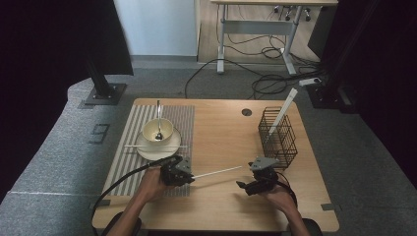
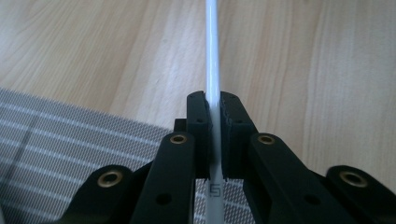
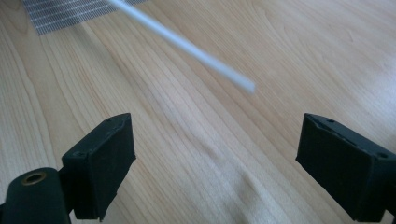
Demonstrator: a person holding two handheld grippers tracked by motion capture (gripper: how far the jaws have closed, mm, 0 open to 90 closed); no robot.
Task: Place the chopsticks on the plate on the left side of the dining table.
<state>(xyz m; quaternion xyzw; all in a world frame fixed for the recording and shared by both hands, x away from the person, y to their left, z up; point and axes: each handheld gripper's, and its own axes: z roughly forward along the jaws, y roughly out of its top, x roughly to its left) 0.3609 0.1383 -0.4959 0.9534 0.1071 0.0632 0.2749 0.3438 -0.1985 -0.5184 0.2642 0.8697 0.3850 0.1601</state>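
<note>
Above pale wooden worktop point(image 1: 221, 142): left claw point(image 1: 189, 177) clamped on thin white plastic chopstick point(image 1: 216, 172), held level, far end free. Right claw point(image 1: 243, 186) spread wide, empty. Risk: one-ended grip lets stick pivot or slip.

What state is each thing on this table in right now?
Left gripper: shut on the chopstick.
Right gripper: open, holding nothing.
Bowl: upright on a plate, spoon inside.
Second chopstick: lying across the plate.
Basket: upright, one white stick leaning inside.
</note>
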